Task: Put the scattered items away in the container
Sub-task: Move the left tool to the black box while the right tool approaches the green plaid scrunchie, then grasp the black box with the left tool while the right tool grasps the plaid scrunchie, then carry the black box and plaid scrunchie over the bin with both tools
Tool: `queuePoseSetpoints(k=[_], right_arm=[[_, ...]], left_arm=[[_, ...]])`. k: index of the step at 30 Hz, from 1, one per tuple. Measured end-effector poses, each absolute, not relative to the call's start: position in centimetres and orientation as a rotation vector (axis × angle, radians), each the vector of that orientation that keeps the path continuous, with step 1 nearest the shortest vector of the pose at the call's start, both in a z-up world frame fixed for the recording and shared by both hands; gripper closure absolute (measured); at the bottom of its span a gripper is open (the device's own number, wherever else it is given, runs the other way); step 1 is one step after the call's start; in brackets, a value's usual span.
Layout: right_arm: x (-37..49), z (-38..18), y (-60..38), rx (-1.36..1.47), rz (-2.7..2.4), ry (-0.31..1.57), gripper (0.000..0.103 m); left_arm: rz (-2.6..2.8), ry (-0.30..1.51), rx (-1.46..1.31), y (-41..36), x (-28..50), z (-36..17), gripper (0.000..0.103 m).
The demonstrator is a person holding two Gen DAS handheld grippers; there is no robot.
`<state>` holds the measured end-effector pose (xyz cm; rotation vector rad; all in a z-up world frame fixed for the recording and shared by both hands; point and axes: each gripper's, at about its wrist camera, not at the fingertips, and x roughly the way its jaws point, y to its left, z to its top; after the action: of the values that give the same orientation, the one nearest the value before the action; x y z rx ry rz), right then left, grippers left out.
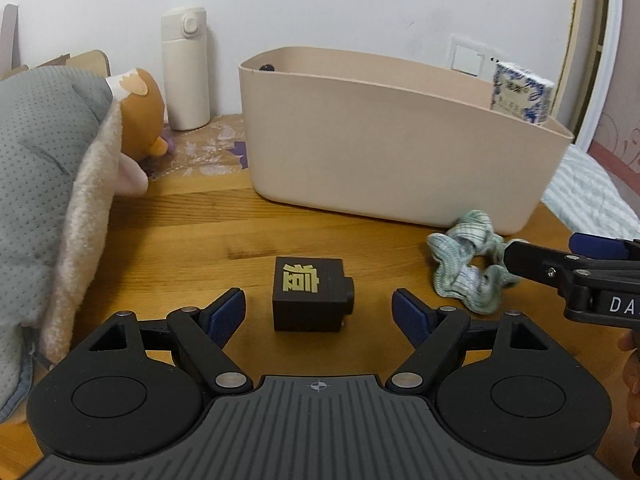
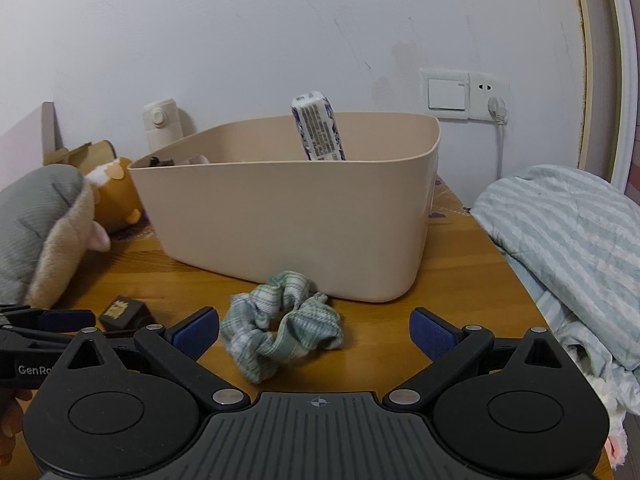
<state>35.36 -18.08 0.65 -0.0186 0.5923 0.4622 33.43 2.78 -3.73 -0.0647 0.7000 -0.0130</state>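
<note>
A small black box with gold lettering lies on the wooden table, between the spread blue-padded fingers of my left gripper, which is open and not touching it. A green striped scrunchie lies in front of the beige container; my right gripper is open around its near side without pressing it. In the left wrist view the scrunchie sits right of the box, with the right gripper's fingers at it. A blue-and-white packet stands inside the container. In the right wrist view the black box shows at the left.
A grey and tan plush toy lies along the table's left side beside an orange plush. A cream flask stands against the wall. Striped bedding borders the table's right edge. A wall socket and plug are behind.
</note>
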Motion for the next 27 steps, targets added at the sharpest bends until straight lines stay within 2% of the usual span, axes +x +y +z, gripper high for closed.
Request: queuePoseSetpoints(k=[7, 12, 13, 15, 18, 19, 20, 22, 25, 27], right_arm=[[37.2, -0.6, -17.4, 0.005, 0.445, 0.642, 0.001], [37.6, -1.3, -17.0, -0.016, 0.45, 0.666, 0.006], [37.6, -1.4, -16.9, -0.021, 0.454, 0.668, 0.008], [37.6, -1.6, -16.8, -0.024, 0.456, 0.67, 0.013], [37.7, -1.7, -16.9, -0.017, 0.438, 0.666, 0.031], [37.9, -1.8, -17.0, -0.012, 0.441, 0.676, 0.043], [38.0, -1.9, -17.0, -0.006, 0.447, 0.687, 0.056], [37.8, -1.9, -16.8, -0.031, 0.443, 0.681, 0.072], [37.3, -2.0, -16.4, -0.07, 0.455, 0.678, 0.085], [36.9, -2.0, -16.1, -0.085, 0.463, 0.676, 0.087]], left_arm=[[-0.011, 0.72, -0.077, 3.1, 34.8, -4.6, 0.021], [-0.022, 0.714, -0.064, 3.1, 35.0, -4.8, 0.022], [-0.022, 0.71, -0.057, 3.0, 35.0, -4.9, 0.025], [-0.002, 0.702, -0.023, 2.7, 34.9, -4.9, 0.041], [0.009, 0.702, -0.003, 2.7, 34.9, -4.8, 0.051], [0.015, 0.705, -0.005, 2.7, 34.9, -4.8, 0.057], [0.024, 0.707, -0.005, 2.7, 34.9, -4.7, 0.058], [0.029, 0.714, -0.012, 2.8, 34.8, -4.6, 0.058], [0.029, 0.714, -0.014, 2.7, 34.3, -4.5, 0.058], [0.026, 0.712, -0.028, 2.7, 33.8, -4.5, 0.058]])
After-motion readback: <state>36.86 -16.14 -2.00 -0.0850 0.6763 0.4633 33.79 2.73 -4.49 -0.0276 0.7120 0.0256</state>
